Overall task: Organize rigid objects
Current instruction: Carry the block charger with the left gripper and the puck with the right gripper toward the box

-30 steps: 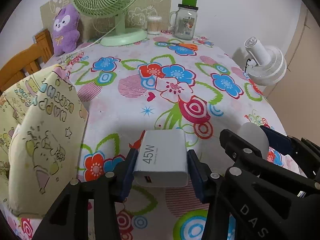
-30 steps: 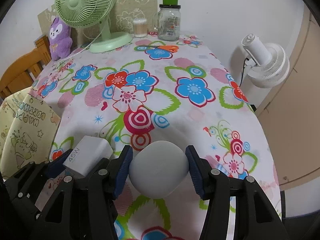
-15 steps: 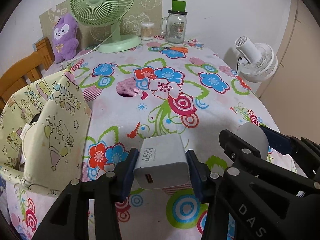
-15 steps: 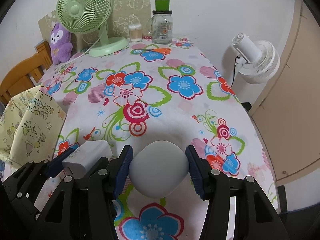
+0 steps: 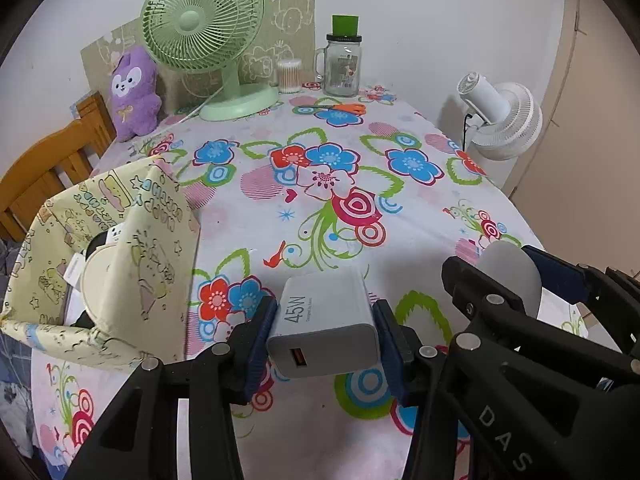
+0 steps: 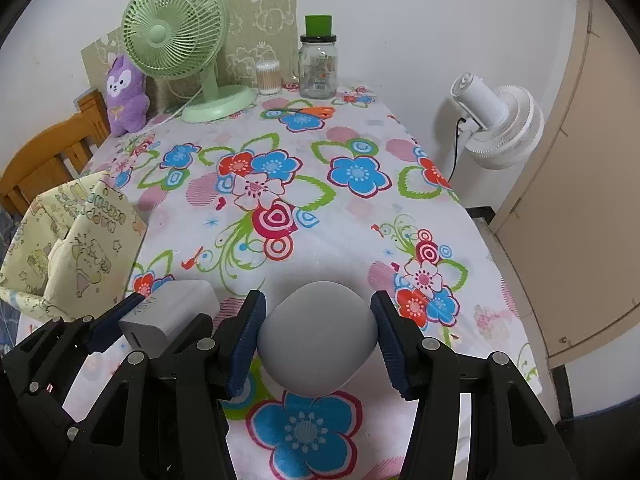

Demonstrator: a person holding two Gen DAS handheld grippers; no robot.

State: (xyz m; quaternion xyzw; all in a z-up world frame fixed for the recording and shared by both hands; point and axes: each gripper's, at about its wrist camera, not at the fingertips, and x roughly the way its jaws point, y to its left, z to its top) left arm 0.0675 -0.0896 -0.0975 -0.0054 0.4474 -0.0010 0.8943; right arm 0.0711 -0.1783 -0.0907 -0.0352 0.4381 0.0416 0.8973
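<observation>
My left gripper (image 5: 325, 330) is shut on a white 45W charger (image 5: 324, 320), held above the flowered tablecloth (image 5: 280, 208) near the table's front. My right gripper (image 6: 318, 334) is shut on a rounded grey case (image 6: 318, 338), its blue pads pressing both sides. Both tools hang side by side: the grey case (image 5: 512, 276) shows at the right of the left wrist view, and the charger (image 6: 168, 316) at the lower left of the right wrist view. A pale yellow cartoon-print fabric bin (image 5: 116, 264) stands at the table's left edge, with white and dark items inside.
At the far end stand a green desk fan (image 5: 208, 32), a purple plush (image 5: 134, 92), a cotton swab tub (image 5: 289, 76) and a glass jar with a green lid (image 5: 343, 64). Orange scissors (image 5: 344, 109) lie near them. A white fan (image 5: 504, 120) stands off the right edge, a wooden chair (image 5: 48, 164) at left.
Both grippers have risen and drawn back from the table's far end, each keeping its object. More of the tablecloth and the inside of the fabric bin are in sight.
</observation>
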